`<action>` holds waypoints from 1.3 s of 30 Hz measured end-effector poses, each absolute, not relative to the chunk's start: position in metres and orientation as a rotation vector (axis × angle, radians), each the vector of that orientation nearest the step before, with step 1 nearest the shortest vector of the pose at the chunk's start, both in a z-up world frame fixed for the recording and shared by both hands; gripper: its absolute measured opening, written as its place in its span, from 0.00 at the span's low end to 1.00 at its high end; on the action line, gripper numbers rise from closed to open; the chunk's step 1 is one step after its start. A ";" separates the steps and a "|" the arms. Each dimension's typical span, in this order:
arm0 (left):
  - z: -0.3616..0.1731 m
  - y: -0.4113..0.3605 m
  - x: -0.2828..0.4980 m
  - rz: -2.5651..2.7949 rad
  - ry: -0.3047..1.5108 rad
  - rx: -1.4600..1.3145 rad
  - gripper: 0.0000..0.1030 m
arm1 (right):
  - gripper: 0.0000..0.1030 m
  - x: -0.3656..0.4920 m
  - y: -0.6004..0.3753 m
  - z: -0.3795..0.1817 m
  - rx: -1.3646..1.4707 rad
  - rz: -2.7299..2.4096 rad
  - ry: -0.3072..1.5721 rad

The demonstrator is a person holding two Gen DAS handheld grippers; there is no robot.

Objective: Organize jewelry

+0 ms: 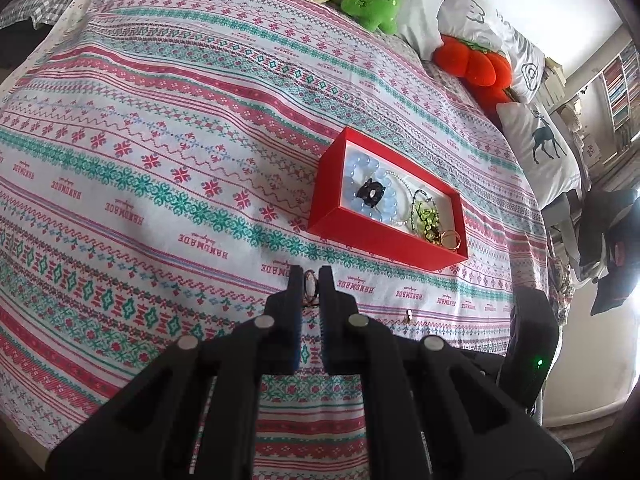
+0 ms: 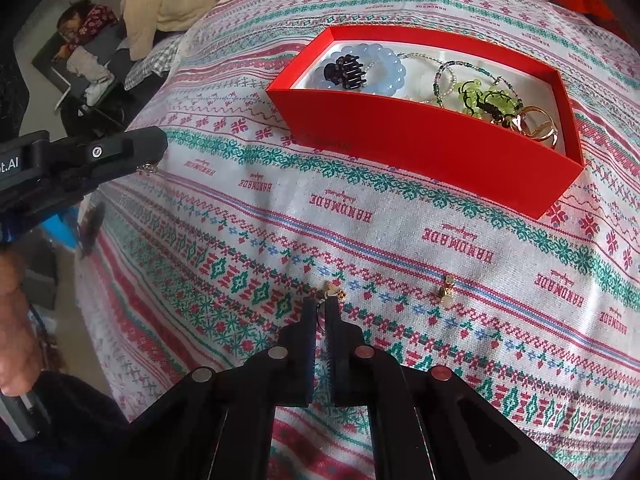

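Open red box [image 2: 420, 136] of beads, clip, rings on bedspread; two gold earrings [image 2: 334, 290] [image 2: 447, 289] nearby.

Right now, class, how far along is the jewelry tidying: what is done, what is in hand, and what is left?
Done: the red box already holds a blue bead bracelet, a black hair clip, green charms and gold rings.
In hand: the left hand-held gripper grips a ring; the right hand-held gripper is shut at a small gold earring.
Left: another earring lies on the bedspread.
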State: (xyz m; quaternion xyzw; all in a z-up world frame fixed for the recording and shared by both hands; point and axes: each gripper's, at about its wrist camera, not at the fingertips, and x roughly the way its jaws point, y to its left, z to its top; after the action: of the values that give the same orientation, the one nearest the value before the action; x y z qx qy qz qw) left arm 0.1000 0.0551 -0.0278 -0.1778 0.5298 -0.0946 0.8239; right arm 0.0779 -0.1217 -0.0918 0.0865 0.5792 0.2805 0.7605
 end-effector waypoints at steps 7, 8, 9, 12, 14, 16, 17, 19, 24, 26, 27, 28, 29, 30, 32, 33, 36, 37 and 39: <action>-0.023 0.053 0.100 -0.215 1.117 -0.381 0.08 | 0.02 0.080 -0.132 -0.083 0.224 0.608 1.241; -0.022 0.052 0.101 -0.217 1.115 -0.380 0.08 | 0.02 0.080 -0.133 -0.082 0.216 0.607 1.235; -0.022 0.051 0.101 -0.218 1.115 -0.378 0.08 | 0.02 0.080 -0.132 -0.083 0.202 0.608 1.236; -0.023 0.049 0.102 -0.219 1.119 -0.378 0.08 | 0.03 0.079 -0.124 -0.087 0.174 0.604 1.243; -0.024 0.048 0.102 -0.217 1.121 -0.378 0.08 | 0.03 0.080 -0.123 -0.087 0.150 0.580 1.232; -0.024 0.049 0.102 -0.216 1.121 -0.381 0.08 | 0.19 0.083 -0.123 -0.086 0.156 0.578 1.223; -0.024 0.050 0.101 -0.216 1.120 -0.383 0.08 | 0.23 0.084 -0.124 -0.085 0.158 0.580 1.223; -0.024 0.051 0.101 -0.213 1.119 -0.384 0.08 | 0.39 0.084 -0.124 -0.086 0.147 0.567 1.219; -0.026 0.050 0.101 -0.219 1.127 -0.385 0.08 | 0.39 0.078 -0.109 -0.097 0.054 0.578 1.248; -0.025 0.050 0.101 -0.219 1.126 -0.381 0.08 | 0.30 0.076 -0.104 -0.097 0.012 0.571 1.235; -0.025 0.050 0.101 -0.219 1.125 -0.382 0.08 | 0.11 0.076 -0.103 -0.097 -0.005 0.568 1.230; -0.025 0.050 0.102 -0.218 1.125 -0.383 0.08 | 0.07 0.075 -0.101 -0.098 -0.018 0.569 1.232; -0.026 0.051 0.102 -0.216 1.126 -0.384 0.08 | 0.07 0.075 -0.102 -0.098 -0.022 0.565 1.231; -0.026 0.052 0.101 -0.214 1.126 -0.385 0.08 | 0.05 0.074 -0.102 -0.098 -0.021 0.565 1.230; -0.025 0.052 0.101 -0.216 1.125 -0.387 0.08 | 0.05 0.074 -0.103 -0.097 -0.012 0.565 1.231; -0.025 0.052 0.101 -0.217 1.124 -0.386 0.08 | 0.05 0.074 -0.105 -0.096 -0.002 0.565 1.232; -0.022 0.050 0.101 -0.224 1.120 -0.385 0.08 | 0.05 0.073 -0.110 -0.094 0.017 0.567 1.230; -0.022 0.050 0.101 -0.227 1.119 -0.384 0.08 | 0.05 0.073 -0.112 -0.093 0.025 0.570 1.229; -0.021 0.049 0.101 -0.225 1.117 -0.382 0.08 | 0.05 0.075 -0.118 -0.089 0.045 0.575 1.228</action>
State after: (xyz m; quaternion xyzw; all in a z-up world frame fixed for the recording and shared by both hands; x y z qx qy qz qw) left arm 0.1013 0.0495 -0.0207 -0.1795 0.5255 -0.1060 0.8248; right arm 0.0751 -0.1184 -0.0887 0.0210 0.5679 0.2661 0.7786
